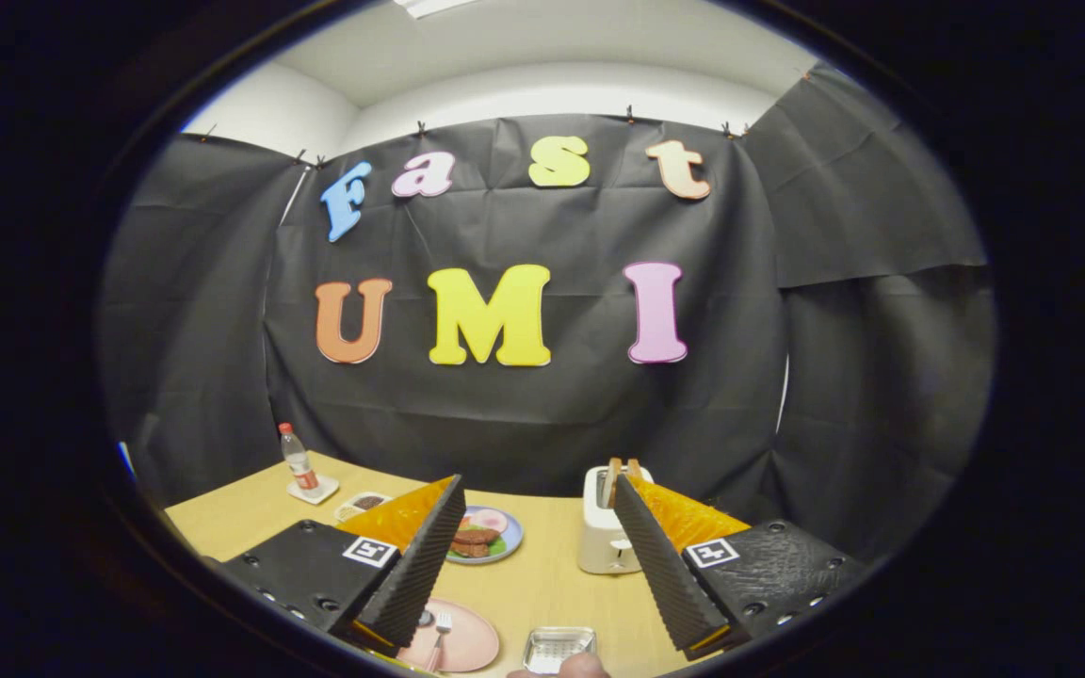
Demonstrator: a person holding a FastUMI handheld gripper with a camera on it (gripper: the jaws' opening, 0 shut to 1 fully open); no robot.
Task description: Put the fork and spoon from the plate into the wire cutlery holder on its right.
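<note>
A fork (440,629) lies on the pink plate (469,646), wire holder (557,648) just beside.

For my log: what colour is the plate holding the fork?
Pink plate, with the fork on it, seen in the gripper view.

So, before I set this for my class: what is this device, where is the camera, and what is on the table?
This is no robot arm. A person carries a hand-held gripper, and the camera rides on it, looking forward along its two fingers, which rise from the bottom of the picture. The fingers stand wide apart and hold nothing.

On the wooden table, near and between the fingers, lies a pink plate with a fork on it. Beside it, to the right, is a small metal wire holder. Farther off stand a plate of food, a white toaster with bread in it, and a bottle. The spoon cannot be made out.
</note>
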